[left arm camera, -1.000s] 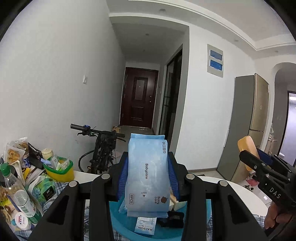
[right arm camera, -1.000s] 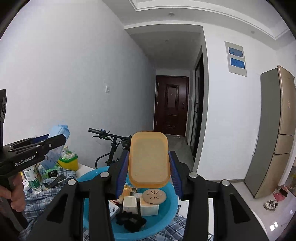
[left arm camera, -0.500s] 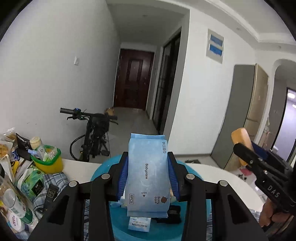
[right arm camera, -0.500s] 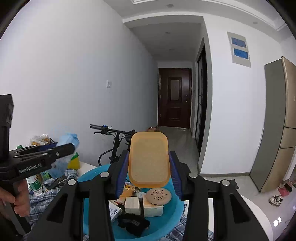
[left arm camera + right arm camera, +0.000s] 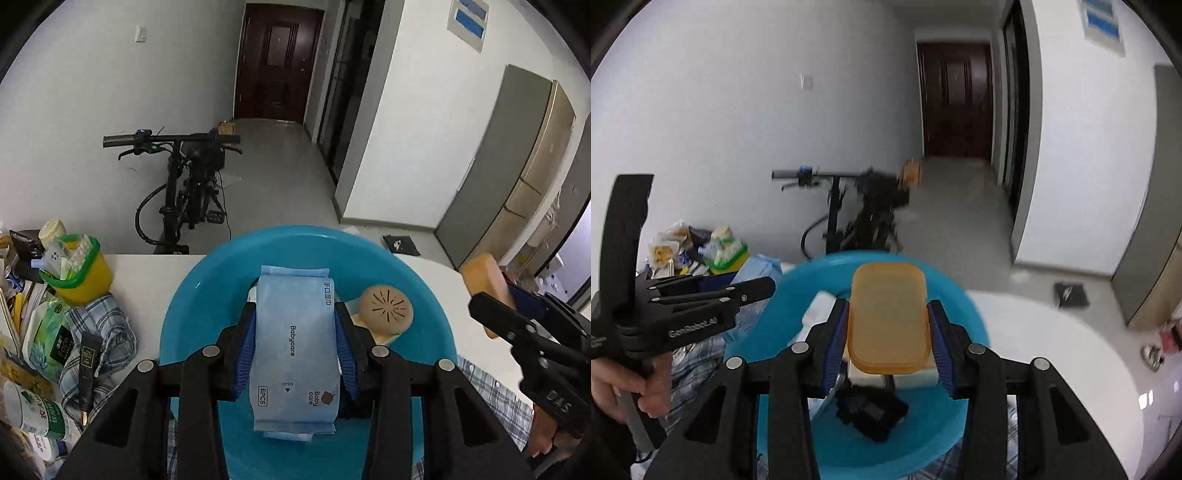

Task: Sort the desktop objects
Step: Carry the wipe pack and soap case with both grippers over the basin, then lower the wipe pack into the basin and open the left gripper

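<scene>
A: White round-edged tabletop (image 5: 147, 269), smooth, biggest thing; its far edge curves, with bare surface to the right of the round blue plastic basin (image 5: 192, 295).

B: Basin rim sits back from the table's far edge, checked blue-white cloth (image 5: 107, 325) bunched just left of it. Right side?

A: Bare white top (image 5: 1052, 350) runs right of the basin to the curved edge. Left side is crowded: yellow tub with green rim (image 5: 79, 273), green soft tissue pack (image 5: 48, 343), clear plastic bottle (image 5: 33, 410).

B: Grippers?

A: Left gripper (image 5: 294, 347) is closed partway on a pale blue soft wipes pack labelled Babycare (image 5: 293, 343), blue ribbed pads pressing both long sides. Pack is held over the basin's middle; can't tell if it touches anything under it.

B: Right?

A: Right gripper (image 5: 888, 332) clamps an orange translucent rounded-rectangle plastic lid (image 5: 888, 314), flat, smooth, rounded corners, also over the basin (image 5: 956, 306).

B: Basin contents?

A: Tan round disc with radial slots (image 5: 386, 309) near the right wall, sitting on a pale box; white boxes (image 5: 871, 374) and a black crumpled item (image 5: 871, 410) lower down.
</scene>
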`<move>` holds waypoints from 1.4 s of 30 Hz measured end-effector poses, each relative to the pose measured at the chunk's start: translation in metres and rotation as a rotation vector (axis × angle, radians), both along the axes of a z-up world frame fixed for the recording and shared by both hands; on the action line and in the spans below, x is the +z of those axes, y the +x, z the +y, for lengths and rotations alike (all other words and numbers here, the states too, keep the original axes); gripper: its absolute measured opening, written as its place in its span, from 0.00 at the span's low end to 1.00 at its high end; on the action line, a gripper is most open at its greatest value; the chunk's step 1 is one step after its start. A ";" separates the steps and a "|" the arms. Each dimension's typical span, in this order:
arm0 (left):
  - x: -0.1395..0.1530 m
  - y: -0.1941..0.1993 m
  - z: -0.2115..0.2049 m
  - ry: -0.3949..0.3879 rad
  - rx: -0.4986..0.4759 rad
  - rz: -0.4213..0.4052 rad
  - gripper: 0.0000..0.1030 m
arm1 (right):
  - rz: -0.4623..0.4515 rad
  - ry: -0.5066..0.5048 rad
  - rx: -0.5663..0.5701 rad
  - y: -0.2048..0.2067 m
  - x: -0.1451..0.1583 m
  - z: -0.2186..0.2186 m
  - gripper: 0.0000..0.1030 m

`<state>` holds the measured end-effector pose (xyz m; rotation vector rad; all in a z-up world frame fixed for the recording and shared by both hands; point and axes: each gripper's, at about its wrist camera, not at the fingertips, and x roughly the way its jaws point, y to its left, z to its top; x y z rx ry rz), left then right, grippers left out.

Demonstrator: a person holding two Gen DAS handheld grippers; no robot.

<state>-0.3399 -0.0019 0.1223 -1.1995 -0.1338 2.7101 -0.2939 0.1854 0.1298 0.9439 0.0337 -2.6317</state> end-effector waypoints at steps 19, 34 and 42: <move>-0.072 -0.017 0.018 -0.013 -0.035 -0.225 0.41 | -0.109 0.061 0.050 -0.016 -0.042 -0.013 0.40; -0.119 -0.019 0.027 -0.041 -0.049 -0.346 0.41 | -0.231 0.061 0.078 -0.018 -0.088 -0.016 0.40; -0.125 -0.018 0.028 -0.043 -0.045 -0.354 0.41 | -0.240 0.062 0.085 -0.017 -0.093 -0.016 0.40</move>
